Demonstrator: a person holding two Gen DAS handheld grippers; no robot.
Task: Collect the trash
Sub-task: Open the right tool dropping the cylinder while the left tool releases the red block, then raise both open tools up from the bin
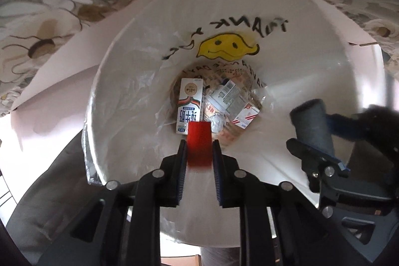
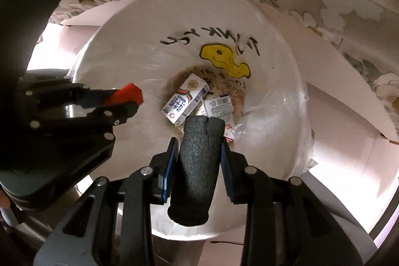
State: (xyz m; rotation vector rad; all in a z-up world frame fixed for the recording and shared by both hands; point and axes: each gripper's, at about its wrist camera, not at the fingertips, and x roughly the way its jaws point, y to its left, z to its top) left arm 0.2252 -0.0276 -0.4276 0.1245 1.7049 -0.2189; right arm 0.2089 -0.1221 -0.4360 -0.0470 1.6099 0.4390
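Left tongs (image 1: pixel 199 148) grip a red block (image 1: pixel 199 145), right tongs (image 2: pixel 199 151) a dark foam cylinder (image 2: pixel 195 166), above the bag-lined bin (image 1: pixel 324 71); only the left view shows foil (image 1: pixel 217 123) beside the milk carton (image 1: pixel 190 104)

Right gripper (image 2: pixel 197 148) jaws around dark foam cylinder (image 2: pixel 195 171) above white-lined bin (image 2: pixel 274 96), milk carton (image 2: pixel 185 101) at bottom.

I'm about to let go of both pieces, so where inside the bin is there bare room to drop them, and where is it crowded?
The bottom centre is crowded: the milk carton, small boxes and a foil ball fill it. The bag-lined wall is bare left of the carton, and below the red block toward the left gripper. The right gripper holds the black foam cylinder over the near wall.
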